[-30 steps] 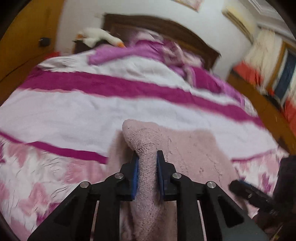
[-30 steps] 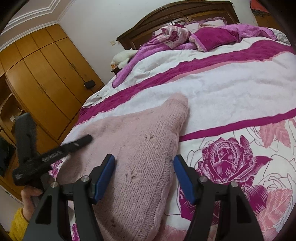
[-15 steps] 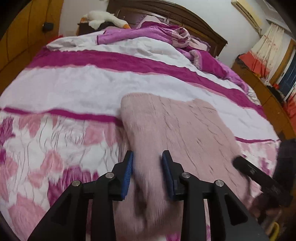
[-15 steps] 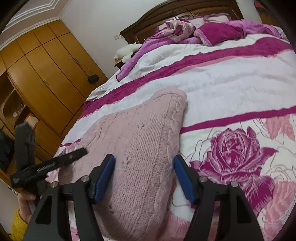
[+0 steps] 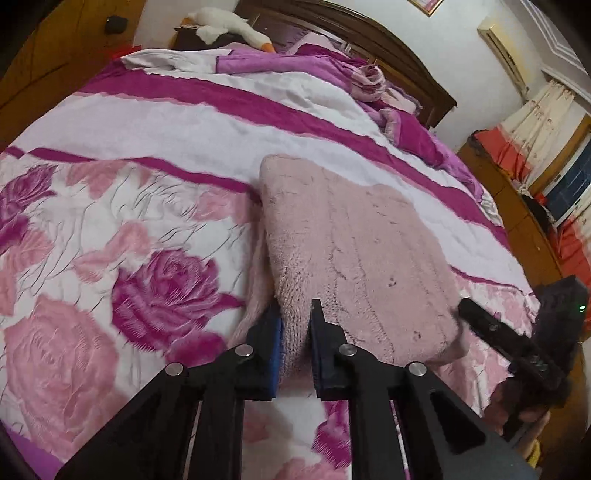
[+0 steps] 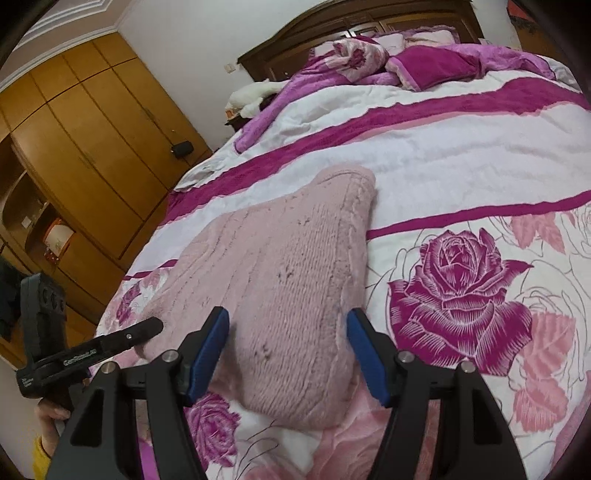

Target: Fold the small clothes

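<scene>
A pale pink knitted garment (image 5: 354,258) lies folded on the bed, also seen in the right wrist view (image 6: 288,280). My left gripper (image 5: 295,325) is shut on the garment's near left edge, with the knit pinched between the blue pads. It also shows in the right wrist view (image 6: 147,328) at the garment's left side. My right gripper (image 6: 288,332) is open, its blue pads standing either side of the garment's near right corner, without pinching it. It also shows in the left wrist view (image 5: 472,314) at the garment's right edge.
The bed carries a white, magenta-striped and rose-print quilt (image 5: 147,221). Crumpled purple bedding (image 6: 424,62) and a plush goose (image 5: 229,22) lie by the dark headboard. A wooden wardrobe (image 6: 92,147) stands to the left of the bed.
My left gripper has come down and back toward the bed's foot with the garment's edge, laying the lifted fold flat. The right gripper has stayed open at the near corner.
</scene>
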Demonstrator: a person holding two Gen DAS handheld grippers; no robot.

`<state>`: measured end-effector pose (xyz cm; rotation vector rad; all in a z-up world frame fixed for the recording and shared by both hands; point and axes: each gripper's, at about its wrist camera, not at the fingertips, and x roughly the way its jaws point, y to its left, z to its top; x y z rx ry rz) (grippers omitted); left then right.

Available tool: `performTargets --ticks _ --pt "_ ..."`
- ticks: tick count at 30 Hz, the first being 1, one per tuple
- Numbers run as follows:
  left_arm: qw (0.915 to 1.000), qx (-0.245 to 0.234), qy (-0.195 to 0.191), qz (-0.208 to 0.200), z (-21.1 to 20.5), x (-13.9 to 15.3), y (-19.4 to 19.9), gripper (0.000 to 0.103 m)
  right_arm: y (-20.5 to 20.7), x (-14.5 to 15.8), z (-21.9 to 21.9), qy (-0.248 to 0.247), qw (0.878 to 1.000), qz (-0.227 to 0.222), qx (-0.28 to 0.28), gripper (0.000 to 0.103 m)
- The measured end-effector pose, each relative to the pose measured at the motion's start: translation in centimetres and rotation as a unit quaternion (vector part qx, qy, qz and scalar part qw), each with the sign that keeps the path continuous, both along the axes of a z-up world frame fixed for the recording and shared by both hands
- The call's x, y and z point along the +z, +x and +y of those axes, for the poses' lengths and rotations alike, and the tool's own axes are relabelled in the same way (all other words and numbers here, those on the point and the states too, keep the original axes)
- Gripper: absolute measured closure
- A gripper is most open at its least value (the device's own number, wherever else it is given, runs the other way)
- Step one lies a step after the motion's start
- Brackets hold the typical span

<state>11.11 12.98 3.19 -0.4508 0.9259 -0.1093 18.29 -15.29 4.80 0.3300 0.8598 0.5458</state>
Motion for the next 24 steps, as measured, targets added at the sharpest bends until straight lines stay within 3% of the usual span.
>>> performTargets --ticks 3,6,9,15,19,22,24 --pt "0.9999 0.002 0.003 0.013 0.2 -1.4 -0.3 0.103 -0.7 -0.4 0.1 0.004 1.000 0.007 0.012 0.033" --pt "0.9999 0.002 0.003 0.010 0.4 -1.7 -0.4 0.103 -0.7 -2.8 0.4 -0.026 0.998 0.046 0.022 0.034" --pt "0.9999 0.005 0.007 0.009 0.7 -1.3 -0.6 0.094 -0.6 -4.3 0.2 -0.018 0.997 0.074 0.032 0.034" --pt "0.9999 0.006 0.006 0.009 1.2 0.0 -0.5 0.084 -1.1 -2.4 0.4 -0.038 0.997 0.053 0.029 0.033" --pt "0.9998 -0.007 0.017 -0.008 0.9 0.8 0.3 0.076 -0.8 -1.1 -0.3 -0.020 0.999 0.033 0.013 0.023" --pt "0.9999 -0.010 0.001 -0.006 1.0 0.4 1.2 0.067 0.4 -0.8 -0.6 -0.016 0.999 0.035 0.002 0.022" --pt "0.9998 -0.011 -0.008 0.013 1.0 -0.6 2.1 0.066 1.6 -0.9 -0.6 -0.003 0.999 0.043 0.004 0.022"
